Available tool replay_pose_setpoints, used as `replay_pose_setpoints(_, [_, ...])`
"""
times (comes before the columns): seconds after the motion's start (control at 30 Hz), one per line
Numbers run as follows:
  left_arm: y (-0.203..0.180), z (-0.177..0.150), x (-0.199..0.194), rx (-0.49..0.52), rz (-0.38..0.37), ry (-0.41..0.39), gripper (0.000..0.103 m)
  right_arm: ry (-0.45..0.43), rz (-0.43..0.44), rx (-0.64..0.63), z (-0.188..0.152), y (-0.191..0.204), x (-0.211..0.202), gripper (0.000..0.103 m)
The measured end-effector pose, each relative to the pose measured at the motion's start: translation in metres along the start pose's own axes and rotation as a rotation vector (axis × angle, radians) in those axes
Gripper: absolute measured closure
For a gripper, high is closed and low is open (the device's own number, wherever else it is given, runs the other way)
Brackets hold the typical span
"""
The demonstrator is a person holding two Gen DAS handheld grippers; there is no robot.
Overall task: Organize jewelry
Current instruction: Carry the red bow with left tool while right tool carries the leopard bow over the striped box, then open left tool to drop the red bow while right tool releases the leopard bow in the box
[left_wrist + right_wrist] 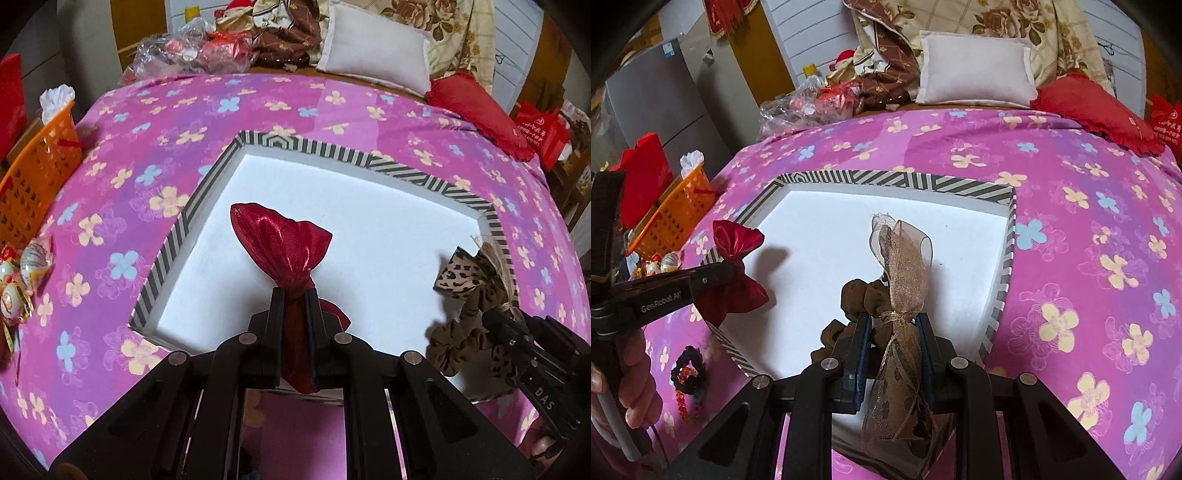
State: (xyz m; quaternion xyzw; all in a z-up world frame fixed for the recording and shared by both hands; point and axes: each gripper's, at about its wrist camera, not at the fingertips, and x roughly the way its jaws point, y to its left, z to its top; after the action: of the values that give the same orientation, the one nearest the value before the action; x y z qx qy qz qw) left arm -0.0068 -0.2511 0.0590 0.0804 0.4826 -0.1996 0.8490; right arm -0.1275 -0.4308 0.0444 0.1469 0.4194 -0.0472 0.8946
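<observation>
Red bow (282,245) clenched in left tool (294,295), leopard scrunchie (899,288) in right tool (892,321), above striped box (207,184), orange basket (35,177) aside.

Your left hand-held gripper (294,295) is matte black with silver pivot screws; the right hand-held gripper (893,321) has blue pads, white lettering.

Flowered pink bedspread (332,107); orange basket (33,173) at left; white pillow (373,51) and red cushion (476,110) far right; plastic bags (177,51) far left
</observation>
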Motion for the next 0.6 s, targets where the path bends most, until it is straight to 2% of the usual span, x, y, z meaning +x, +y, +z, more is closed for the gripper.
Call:
replay_pose_setpoints(0.33, [0.01,-0.006,0.013,-0.033,0.016,0.034,0.094,0.048,-0.023,-0.045,-0.005,0.011,0.014,0.08])
replay_pose_setpoints(0.37, [0.011,-0.006,0.014,-0.036,0.02,0.036,0.094,0.056,-0.033,-0.053,-0.005,0.012,0.015,0.072])
replay_pose_setpoints(0.4, [0.011,-0.007,0.014,-0.039,0.019,0.038,0.094,0.064,-0.055,-0.063,-0.005,0.012,0.016,0.058])
replay_pose_setpoints(0.47, [0.014,-0.007,0.016,-0.054,0.009,0.044,0.093,0.041,-0.062,-0.078,-0.005,0.014,0.011,0.053])
replay_pose_setpoints(0.57, [0.014,-0.009,0.013,-0.059,-0.019,0.049,0.086,0.036,-0.068,-0.082,-0.005,0.013,0.005,0.052])
replay_pose_setpoints(0.6, [0.013,-0.009,0.011,-0.054,-0.018,0.044,0.076,0.031,-0.068,-0.076,-0.005,0.012,0.002,0.052])
